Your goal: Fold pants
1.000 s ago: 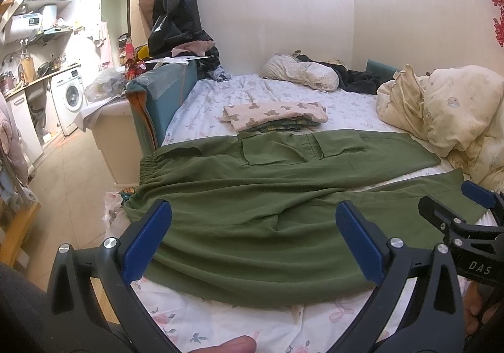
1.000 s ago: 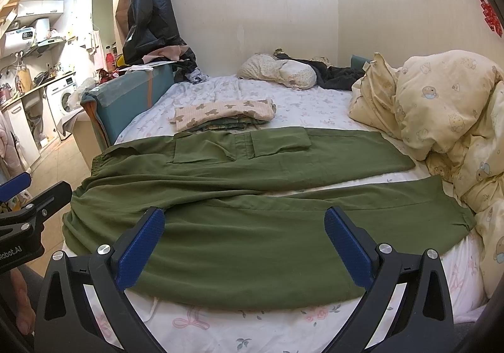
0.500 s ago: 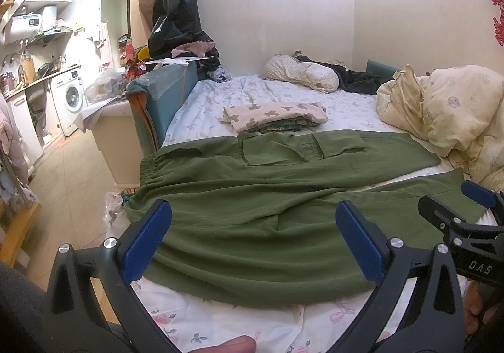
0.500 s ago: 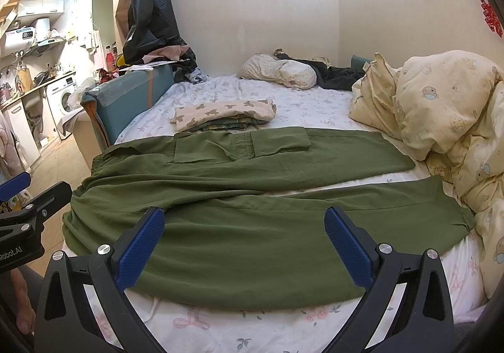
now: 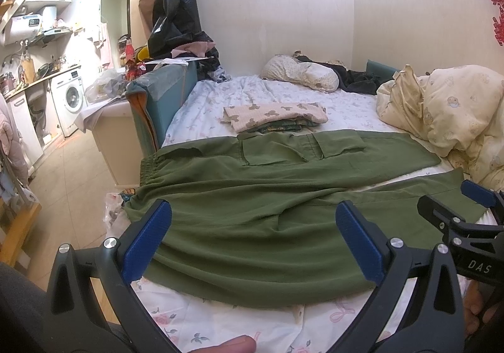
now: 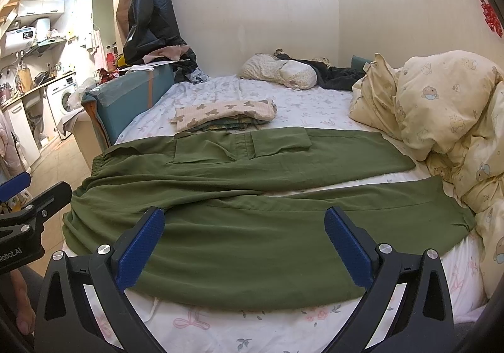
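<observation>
Pants: we count one pair of olive-green cargo pants (image 5: 267,195) (image 6: 252,195), spread flat across the white floral-print bed sheet (image 5: 220,324) (image 6: 252,331), elastic waistband toward the bed's left edge, two legs running to the right with a strip of sheet showing between them.
Pockets: two flap pockets on the far leg, side by side.
Folded pile: one stack of folded clothes topped by a cream piece with brown bear shapes (image 5: 274,112) (image 6: 225,112), just beyond the far leg.
Bedding: one cream cartoon-print duvet (image 5: 450,113) (image 6: 447,119) bunched at the right, touching the leg ends; one pale patterned pillow (image 5: 299,72) (image 6: 278,69) by the far wall.
Kitchen corner: one white washing machine (image 5: 71,97) (image 6: 61,97), well apart on the left.
Tools: we've got two, each black-framed with two blue pads.
Left tool (image 5: 252,242): level at the near edge of the bed, looking over the waist and seat; fingers spread wide, gripping nothing, clear of the cloth.
Right tool (image 6: 244,242): level beside it, over the near leg; also spread wide, nothing between the pads, not touching the pants as far as we can see.
Cross-view: each tool's tip peeks into the other's camera edge.
</observation>
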The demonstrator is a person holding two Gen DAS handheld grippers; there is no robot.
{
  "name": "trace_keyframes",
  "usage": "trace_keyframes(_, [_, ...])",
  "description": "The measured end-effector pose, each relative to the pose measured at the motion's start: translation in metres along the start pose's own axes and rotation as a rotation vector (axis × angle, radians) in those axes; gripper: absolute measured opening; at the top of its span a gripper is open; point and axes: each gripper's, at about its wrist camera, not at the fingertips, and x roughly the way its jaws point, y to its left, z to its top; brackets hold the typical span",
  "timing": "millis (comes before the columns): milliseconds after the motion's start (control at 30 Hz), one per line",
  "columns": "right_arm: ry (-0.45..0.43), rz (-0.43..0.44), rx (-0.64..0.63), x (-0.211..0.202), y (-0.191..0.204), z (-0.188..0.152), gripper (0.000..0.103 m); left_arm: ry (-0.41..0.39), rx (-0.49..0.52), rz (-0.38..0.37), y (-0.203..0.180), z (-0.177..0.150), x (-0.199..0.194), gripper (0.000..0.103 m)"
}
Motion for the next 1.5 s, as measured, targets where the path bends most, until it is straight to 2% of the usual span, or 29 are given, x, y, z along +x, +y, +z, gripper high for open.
trace_keyframes(333, [0.003,0.001,0.003,0.001,0.0,0.0,0.103,0.011,0.014,-0.003,0.001,0.0,0.001,0.102])
trace_keyframes(467, [0.003,0.015,0.021,0.0,-0.002,0.001,0.103,0.005,0.038,-0.024,0.01,0.01,-0.012,0.102])
trace_keyframes(600, [-0.007,0.04,0.034,0.0,-0.008,0.004,0.103,0.059,-0.012,-0.032,0.031,0.021,-0.002,0.102])
trace_keyframes(733, [0.012,0.065,0.115,-0.001,-0.024,0.006,0.103,0.102,-0.075,0.021,0.057,0.025,0.014,0.102])
trace_keyframes(933, [0.01,0.049,0.187,-0.001,-0.044,0.01,0.103,0.22,-0.294,0.172,0.145,0.035,0.065,0.102])
trace_keyframes(1033, [0.026,0.065,0.225,0.003,-0.051,0.009,0.103,0.305,-0.453,0.254,0.198,0.021,0.102,0.101])
trace_keyframes(1133, [0.05,0.078,0.236,0.01,-0.052,0.009,0.103,0.365,-0.533,0.315,0.225,-0.006,0.13,0.1])
trace_keyframes(1233, [0.065,0.08,0.219,0.017,-0.047,0.008,0.103,0.462,-0.635,0.385,0.245,-0.051,0.154,0.081])
trace_keyframes(1267, [0.07,0.08,0.215,0.019,-0.045,0.008,0.103,0.488,-0.735,0.377,0.253,-0.073,0.156,0.081])
trace_keyframes(1300, [0.076,0.079,0.213,0.021,-0.045,0.008,0.103,0.501,-0.785,0.362,0.255,-0.086,0.156,0.081])
trace_keyframes(1400, [0.105,0.082,0.219,0.027,-0.044,0.004,0.103,0.552,-0.851,0.337,0.254,-0.116,0.161,0.08])
trace_keyframes(1500, [0.13,0.086,0.213,0.034,-0.042,0.003,0.103,0.592,-0.879,0.249,0.242,-0.119,0.179,0.08])
